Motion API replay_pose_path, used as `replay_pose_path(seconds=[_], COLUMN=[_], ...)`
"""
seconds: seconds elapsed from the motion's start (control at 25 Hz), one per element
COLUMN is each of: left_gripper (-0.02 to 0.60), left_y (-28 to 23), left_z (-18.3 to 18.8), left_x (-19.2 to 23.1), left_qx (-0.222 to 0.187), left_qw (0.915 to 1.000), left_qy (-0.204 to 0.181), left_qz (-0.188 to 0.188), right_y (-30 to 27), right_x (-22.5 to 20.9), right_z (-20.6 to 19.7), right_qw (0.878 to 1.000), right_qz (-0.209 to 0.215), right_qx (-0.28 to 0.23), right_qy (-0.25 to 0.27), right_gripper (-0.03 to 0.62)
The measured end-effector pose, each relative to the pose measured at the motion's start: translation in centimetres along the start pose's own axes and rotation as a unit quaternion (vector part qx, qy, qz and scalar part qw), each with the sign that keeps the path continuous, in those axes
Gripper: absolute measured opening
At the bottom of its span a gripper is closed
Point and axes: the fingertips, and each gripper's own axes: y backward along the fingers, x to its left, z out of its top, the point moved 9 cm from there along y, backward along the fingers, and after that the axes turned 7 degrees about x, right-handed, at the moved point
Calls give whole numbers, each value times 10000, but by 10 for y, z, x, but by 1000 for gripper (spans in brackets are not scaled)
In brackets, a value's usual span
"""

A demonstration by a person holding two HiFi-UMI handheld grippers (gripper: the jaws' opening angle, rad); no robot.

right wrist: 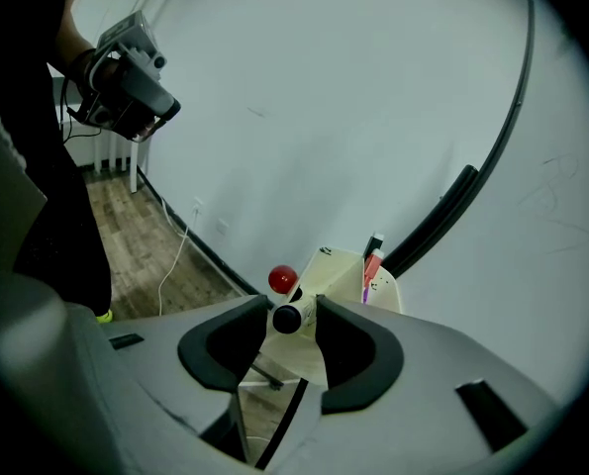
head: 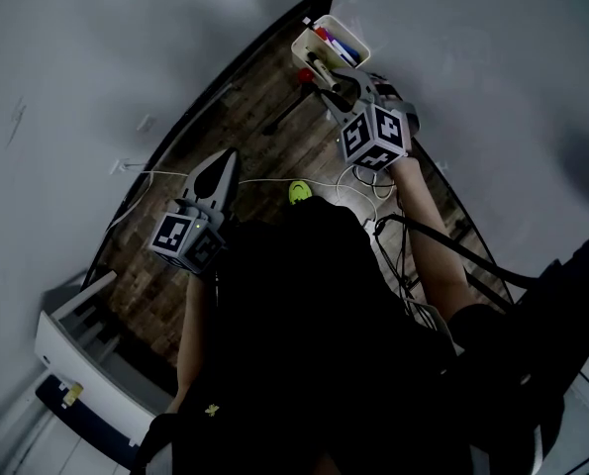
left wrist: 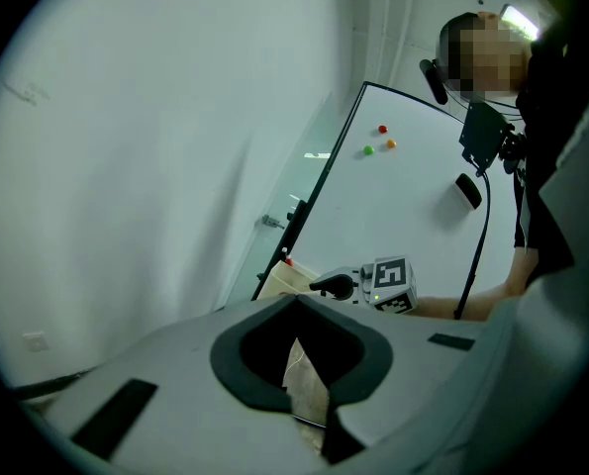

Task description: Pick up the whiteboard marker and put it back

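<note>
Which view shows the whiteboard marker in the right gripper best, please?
The right gripper view: the whiteboard marker, black cap towards the camera, is clamped in the right gripper. In the head view the marker is hard to pick out beside the pen tray; in the left gripper view it is too small to tell.

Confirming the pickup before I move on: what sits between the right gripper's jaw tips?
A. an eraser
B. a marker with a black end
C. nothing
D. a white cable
B: in the right gripper view the whiteboard marker, black end toward the camera, is pinched between the jaw tips of the right gripper, just in front of the cream tray.
</note>
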Motion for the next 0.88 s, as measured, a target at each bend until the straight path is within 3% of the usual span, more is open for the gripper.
replay_pose_path(seconds=[0.28, 0.88], left_gripper=[32, 32], left_y=[2, 9], left_z=[-1, 0], left_x=[2, -6], left_qx=[-49, -153], left_qw=[10000, 9999], left_qy=[-75, 8], left_qz=[7, -39], right_y=[-3, 12], right_x=[1, -1], right_z=[0, -1], right_qw=[9998, 9998], right_qz=[-52, -196], right_qx=[72, -4], right_qy=[190, 5], right_gripper=[102, 78])
